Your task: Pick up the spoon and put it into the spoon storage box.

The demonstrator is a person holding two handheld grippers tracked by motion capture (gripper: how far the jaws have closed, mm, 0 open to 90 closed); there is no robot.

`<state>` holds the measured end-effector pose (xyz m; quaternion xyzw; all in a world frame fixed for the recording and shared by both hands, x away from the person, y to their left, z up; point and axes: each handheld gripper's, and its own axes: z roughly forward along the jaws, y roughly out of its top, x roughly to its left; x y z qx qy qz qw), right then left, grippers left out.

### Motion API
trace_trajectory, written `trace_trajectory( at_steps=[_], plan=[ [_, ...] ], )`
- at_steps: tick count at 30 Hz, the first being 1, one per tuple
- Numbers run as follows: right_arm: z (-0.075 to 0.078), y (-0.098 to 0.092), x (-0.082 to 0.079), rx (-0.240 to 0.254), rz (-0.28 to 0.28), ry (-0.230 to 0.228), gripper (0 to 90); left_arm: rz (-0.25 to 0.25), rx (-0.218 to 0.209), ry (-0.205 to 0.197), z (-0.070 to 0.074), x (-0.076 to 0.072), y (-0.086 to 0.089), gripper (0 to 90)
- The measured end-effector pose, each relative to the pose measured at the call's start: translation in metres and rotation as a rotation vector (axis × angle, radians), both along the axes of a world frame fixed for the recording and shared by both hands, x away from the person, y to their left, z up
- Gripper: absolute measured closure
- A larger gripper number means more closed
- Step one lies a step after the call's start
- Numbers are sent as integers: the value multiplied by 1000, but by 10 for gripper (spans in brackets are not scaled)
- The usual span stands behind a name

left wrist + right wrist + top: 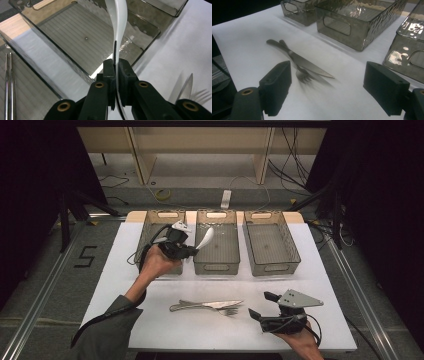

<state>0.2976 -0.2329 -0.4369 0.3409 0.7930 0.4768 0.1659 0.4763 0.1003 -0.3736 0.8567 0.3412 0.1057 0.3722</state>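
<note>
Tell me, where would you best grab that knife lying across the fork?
Probably by the handle, coming straight down from above. The knife lies flat on the table, and its serrated blade rests over the fork, while the handle end offers a thicker, safer hold.

Lighting uneven — white table cover (210, 330) brightly lit from above, surroundings dark on both sides. Glare on the smoky bins (352, 22); soft shadows beside the knife (307, 62) and fork (299, 72). Near jaws in both gripper views slightly out of focus — mild softness overall.
</note>
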Motion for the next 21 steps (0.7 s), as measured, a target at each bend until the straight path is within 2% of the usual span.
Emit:
trace_trajectory(
  at_steps=[4, 6, 21],
  plan=[
    [0, -1, 0, 10, -1, -3, 231, 10, -32, 8, -2, 10, -9, 850],
    [1, -1, -1, 7, -1, -3, 231, 13, -23, 8, -4, 15, -12, 850],
    [1, -2, -2, 9, -1, -5, 231, 48, -53, 15, -5, 34, -28, 849]
  ],
)
